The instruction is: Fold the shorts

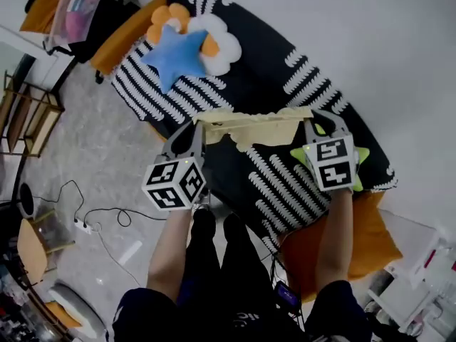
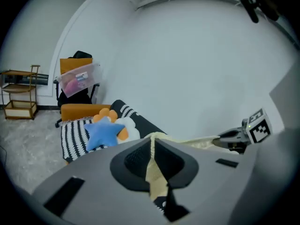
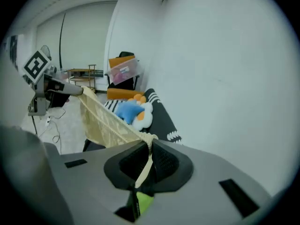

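Pale yellow shorts [image 1: 249, 125] hang stretched between my two grippers, lifted above a black bed with white stripes [image 1: 285, 77]. My left gripper [image 1: 199, 123] is shut on one corner of the shorts [image 2: 157, 172], with the cloth pinched between its pads. At the other corner, my right gripper [image 1: 311, 123] is shut on the shorts [image 3: 112, 123], which run from its jaws across to the left gripper [image 3: 79, 91]. In the left gripper view the right gripper [image 2: 220, 139] shows at the far end of the taut cloth.
A blue star cushion [image 1: 173, 54] and an orange-and-white flower cushion [image 1: 214, 41] lie on the bed's far end. A green star cushion [image 1: 360, 155] sits under my right gripper. Orange bed base [image 1: 370, 241], wooden shelf [image 1: 28, 116], floor cables [image 1: 92, 223] and a white wall [image 1: 399, 41] surround it.
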Tool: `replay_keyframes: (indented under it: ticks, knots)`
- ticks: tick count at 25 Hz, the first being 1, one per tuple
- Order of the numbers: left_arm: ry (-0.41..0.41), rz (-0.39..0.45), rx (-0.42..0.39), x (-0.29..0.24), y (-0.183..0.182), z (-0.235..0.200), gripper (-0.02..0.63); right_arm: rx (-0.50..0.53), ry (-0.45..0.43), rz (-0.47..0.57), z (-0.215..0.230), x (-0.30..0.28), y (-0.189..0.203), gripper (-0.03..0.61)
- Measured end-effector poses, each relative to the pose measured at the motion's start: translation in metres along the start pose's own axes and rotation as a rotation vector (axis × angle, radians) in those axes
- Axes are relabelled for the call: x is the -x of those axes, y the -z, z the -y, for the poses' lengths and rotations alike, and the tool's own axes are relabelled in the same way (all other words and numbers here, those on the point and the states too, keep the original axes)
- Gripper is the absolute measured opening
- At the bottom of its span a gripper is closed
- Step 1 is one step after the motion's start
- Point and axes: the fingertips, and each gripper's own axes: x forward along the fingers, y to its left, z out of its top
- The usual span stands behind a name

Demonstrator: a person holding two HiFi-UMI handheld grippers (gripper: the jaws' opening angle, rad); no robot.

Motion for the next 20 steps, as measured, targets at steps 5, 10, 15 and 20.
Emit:
replay_keyframes:
  ticks: [5,10,15,20]
  knots:
    - [0.045,-0.037,-0.001,0.001,-0.050,0.009,0.025,0.074,-0.123,-0.114,0.014,0.015,-0.038,0.035]
    - [0.060,-0.023,-0.011,-0.005,-0.060,0.021,0.025,-0.218,-0.147,0.002,0.044,-0.027,-0.056,0.034]
    - [0.075,0.059,0.123,-0.025,-0.099,0.009,0.025,-0.257,-0.170,0.088,0.066,-0.031,-0.093,0.052]
    - [0.031,0.103,0.074,-0.018,-0.080,-0.001,0.025,-0.078,-0.157,0.101,0.048,-0.025,-0.085,0.048]
